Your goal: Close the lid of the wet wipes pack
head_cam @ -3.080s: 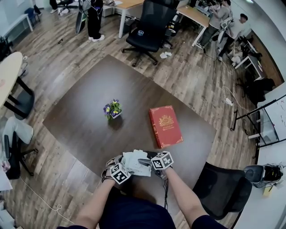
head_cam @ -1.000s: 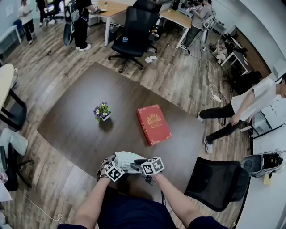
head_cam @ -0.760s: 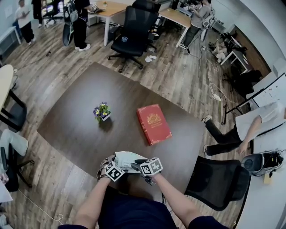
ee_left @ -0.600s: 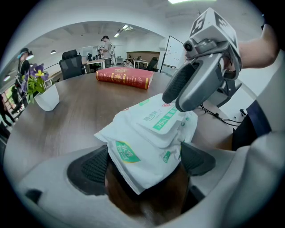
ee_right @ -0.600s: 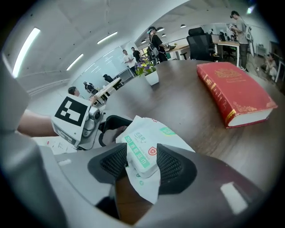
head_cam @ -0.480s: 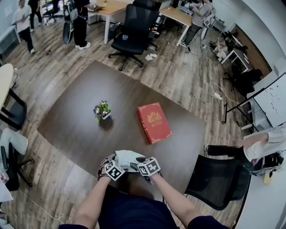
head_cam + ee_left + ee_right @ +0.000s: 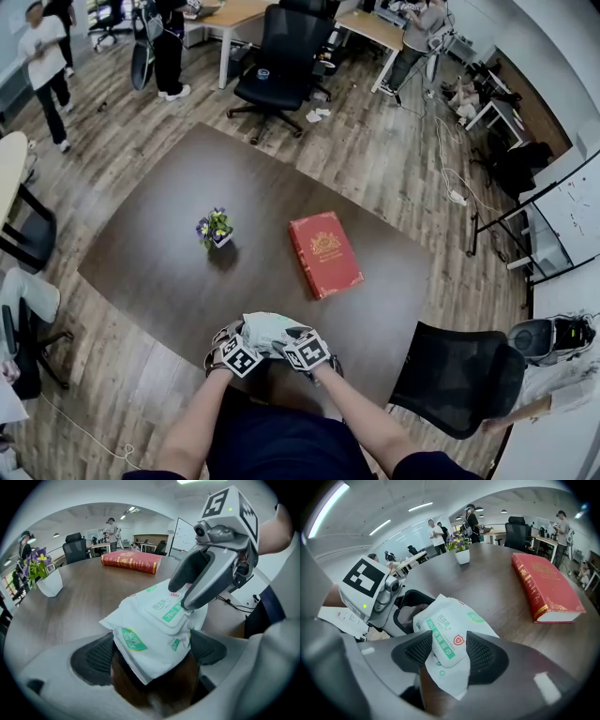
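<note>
Over the last second the right gripper (image 7: pixel 449 654) rolls and leans in toward the left gripper (image 7: pixel 150 654), and its fingers (image 7: pixel 480 656), which were together, have just been opening. They now stand slightly apart, with the lid (image 7: pixel 443 644) of the wet wipes pack (image 7: pixel 265 328) lying between them, and we do not see the pads squeezing it. From the left gripper view, the right fingertips come down on top of the lid, which lies flat against the pack with no gap that we can see. The left gripper has not moved. Its fingers (image 7: pixel 93 660) are clamped on the near end of the pack and hold it at the near edge of the surface (image 7: pixel 281 187), just in front of us. We cannot tell whether the pack's underside touches the wood. We read the loosening of the right fingers as the end of a press on the lid, so we judge the closing done or very nearly done. What remains is to check that the lid stays down once the right fingers lift off. The red book (image 7: pixel 324 253) and the flower pot (image 7: pixel 214 229) sit well apart from the pack, further up the surface.
</note>
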`<state>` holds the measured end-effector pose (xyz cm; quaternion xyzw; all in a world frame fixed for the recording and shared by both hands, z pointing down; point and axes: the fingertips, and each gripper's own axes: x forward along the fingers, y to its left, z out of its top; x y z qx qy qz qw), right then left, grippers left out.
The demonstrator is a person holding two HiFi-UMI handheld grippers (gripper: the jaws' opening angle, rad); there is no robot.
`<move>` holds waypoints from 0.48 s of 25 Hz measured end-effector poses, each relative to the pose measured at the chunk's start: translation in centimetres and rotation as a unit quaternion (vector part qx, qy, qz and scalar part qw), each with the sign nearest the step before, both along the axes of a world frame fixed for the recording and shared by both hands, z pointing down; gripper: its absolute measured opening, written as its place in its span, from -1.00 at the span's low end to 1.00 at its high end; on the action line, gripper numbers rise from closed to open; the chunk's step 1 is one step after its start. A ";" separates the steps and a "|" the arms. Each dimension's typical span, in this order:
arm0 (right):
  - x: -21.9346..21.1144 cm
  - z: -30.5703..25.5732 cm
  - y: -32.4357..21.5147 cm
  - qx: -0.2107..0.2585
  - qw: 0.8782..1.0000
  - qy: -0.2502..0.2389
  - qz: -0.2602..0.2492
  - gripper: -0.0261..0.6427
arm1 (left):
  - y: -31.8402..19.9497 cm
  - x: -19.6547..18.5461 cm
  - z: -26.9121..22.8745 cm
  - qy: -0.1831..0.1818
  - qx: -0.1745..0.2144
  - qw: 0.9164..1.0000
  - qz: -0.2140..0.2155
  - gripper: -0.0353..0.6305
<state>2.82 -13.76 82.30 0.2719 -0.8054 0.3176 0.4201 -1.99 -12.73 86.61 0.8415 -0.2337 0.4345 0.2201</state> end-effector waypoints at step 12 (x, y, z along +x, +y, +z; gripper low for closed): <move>-0.5 0.6 0.0 0.080 0.995 0.063 -0.026 -0.17 | -0.2 -0.3 0.2 -0.006 0.002 1.000 0.000 0.63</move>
